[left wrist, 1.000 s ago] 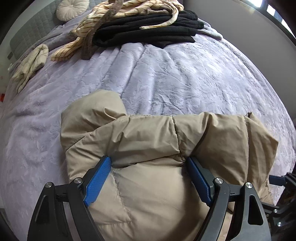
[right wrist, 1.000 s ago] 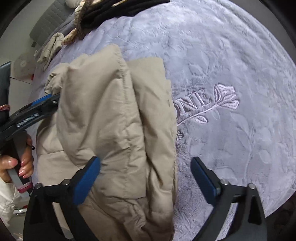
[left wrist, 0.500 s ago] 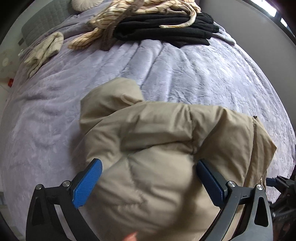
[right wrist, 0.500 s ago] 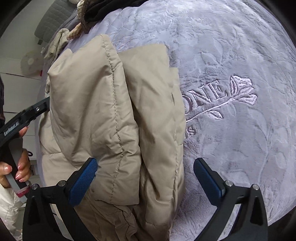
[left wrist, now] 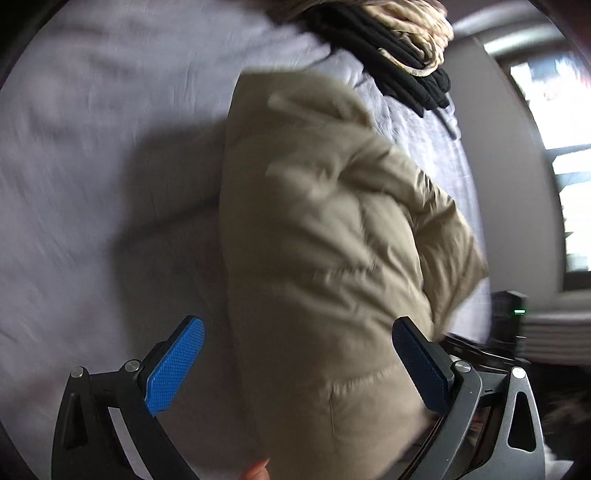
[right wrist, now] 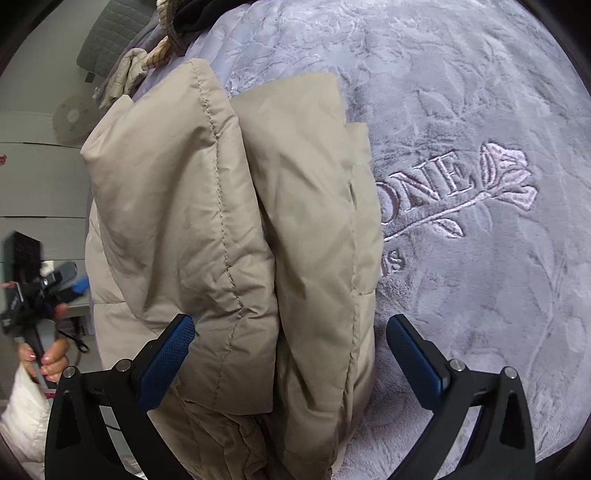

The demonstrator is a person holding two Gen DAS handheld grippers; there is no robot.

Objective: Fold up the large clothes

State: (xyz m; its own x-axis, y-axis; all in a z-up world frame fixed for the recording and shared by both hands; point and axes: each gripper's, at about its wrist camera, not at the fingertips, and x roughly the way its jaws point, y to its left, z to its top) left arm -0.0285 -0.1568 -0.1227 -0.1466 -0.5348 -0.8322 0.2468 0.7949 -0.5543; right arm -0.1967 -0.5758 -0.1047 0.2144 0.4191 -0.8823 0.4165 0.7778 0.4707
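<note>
A beige puffer jacket [right wrist: 207, 206] lies folded lengthwise on the lilac-grey bedspread [right wrist: 461, 92]. My right gripper [right wrist: 291, 362] hangs open just above the jacket's near end, its blue pads well apart and not pressing on the fabric. In the blurred left wrist view the jacket [left wrist: 325, 240] runs up the middle of the picture. My left gripper [left wrist: 295, 365] is open wide over its near part, with one pad over the bedspread [left wrist: 92, 166] and one by the jacket's right edge. The right wrist view shows the left gripper [right wrist: 70, 282] off the jacket's left side, held by a hand [right wrist: 48, 358].
A pile of black and striped clothes [left wrist: 391, 51] lies at the far end of the bed, also visible as clothes [right wrist: 173, 33] in the right wrist view. Embroidered letters and a rose [right wrist: 480, 184] mark the bedspread right of the jacket. A window [left wrist: 554, 110] is at the right.
My left gripper opened wider, came off the jacket and swung and rolled to the jacket's left side. The right gripper stayed open and came slightly closer to the jacket.
</note>
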